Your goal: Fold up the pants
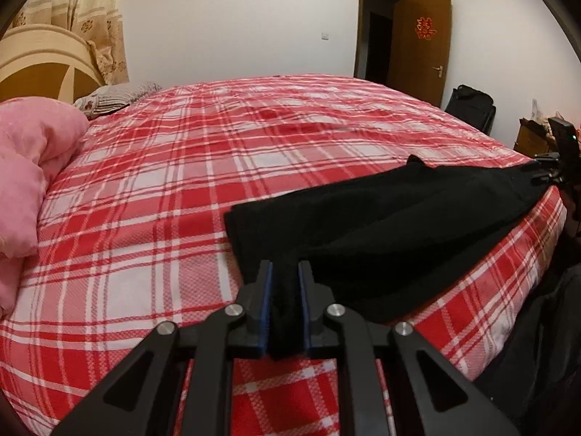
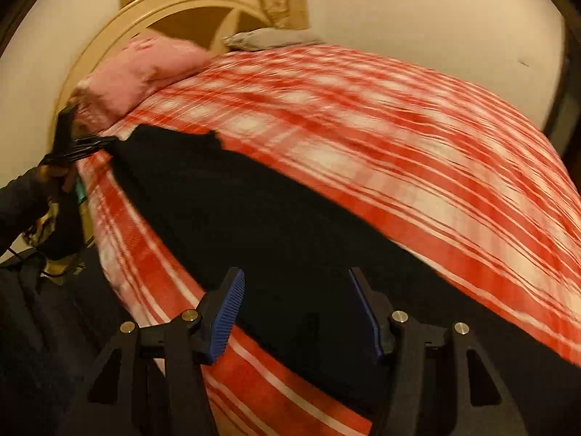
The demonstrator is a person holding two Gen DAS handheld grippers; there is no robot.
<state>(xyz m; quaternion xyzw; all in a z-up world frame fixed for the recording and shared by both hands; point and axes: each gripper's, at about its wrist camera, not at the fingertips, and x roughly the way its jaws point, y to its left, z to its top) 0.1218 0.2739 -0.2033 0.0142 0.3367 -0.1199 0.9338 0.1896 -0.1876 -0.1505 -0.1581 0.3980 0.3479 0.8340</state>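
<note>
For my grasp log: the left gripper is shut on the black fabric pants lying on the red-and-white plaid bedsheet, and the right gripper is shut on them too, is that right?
Not quite. The left gripper is shut on the black fabric pants lying on the red-and-white plaid bedsheet, but the right gripper is open: the right wrist view shows its blue-padded fingers spread wide above the pants.

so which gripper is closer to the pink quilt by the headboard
Left. The left gripper grips the pants at the end nearer the pink quilt; the right gripper, open, is over the other end, farther away.
</note>
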